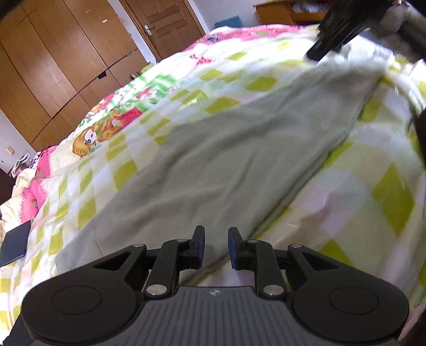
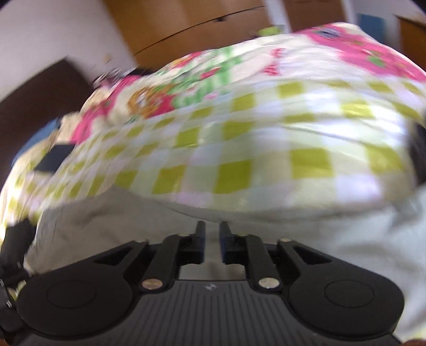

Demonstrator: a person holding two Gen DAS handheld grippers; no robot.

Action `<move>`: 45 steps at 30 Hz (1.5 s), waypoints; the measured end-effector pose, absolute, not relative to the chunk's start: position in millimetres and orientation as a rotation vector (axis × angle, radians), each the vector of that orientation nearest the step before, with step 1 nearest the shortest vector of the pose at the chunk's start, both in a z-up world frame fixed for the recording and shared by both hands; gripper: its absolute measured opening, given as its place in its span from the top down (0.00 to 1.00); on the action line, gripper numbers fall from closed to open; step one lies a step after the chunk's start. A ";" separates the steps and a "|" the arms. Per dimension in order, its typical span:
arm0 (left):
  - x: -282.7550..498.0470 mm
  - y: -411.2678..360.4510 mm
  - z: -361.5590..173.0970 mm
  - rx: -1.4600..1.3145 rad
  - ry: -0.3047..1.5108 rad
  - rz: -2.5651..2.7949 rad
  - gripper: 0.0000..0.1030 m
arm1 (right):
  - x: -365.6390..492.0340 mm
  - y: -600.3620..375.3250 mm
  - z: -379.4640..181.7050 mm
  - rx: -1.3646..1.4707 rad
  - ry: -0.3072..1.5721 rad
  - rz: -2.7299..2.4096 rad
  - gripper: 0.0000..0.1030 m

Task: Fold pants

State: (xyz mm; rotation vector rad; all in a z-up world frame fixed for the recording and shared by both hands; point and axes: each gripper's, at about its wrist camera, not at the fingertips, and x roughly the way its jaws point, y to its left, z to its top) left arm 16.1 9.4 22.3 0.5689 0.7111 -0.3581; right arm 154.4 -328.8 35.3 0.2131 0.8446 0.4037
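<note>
Pale grey-green pants (image 1: 226, 149) lie stretched out along a bed, running from my left gripper to the far right. My left gripper (image 1: 216, 246) hovers over the near end of the pants, jaws a little apart with nothing between them. The right gripper (image 1: 332, 29) shows as a dark shape at the far end of the pants. In the blurred right wrist view, my right gripper (image 2: 212, 243) sits low over the pants (image 2: 106, 223), jaws a narrow gap apart with cloth seen in the gap; a grip cannot be told.
The bed is covered by a quilt (image 1: 372, 191) of yellow-green and white checks with pink cartoon prints. A dark flat object (image 1: 16, 244) lies at the quilt's left edge. Wooden wardrobes (image 1: 53, 66) and a door (image 1: 165, 21) stand behind.
</note>
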 end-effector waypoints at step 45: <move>47.0 -13.2 -4.5 0.443 0.688 -0.481 0.59 | 249.0 -197.9 -3.9 -0.208 1.023 0.879 0.67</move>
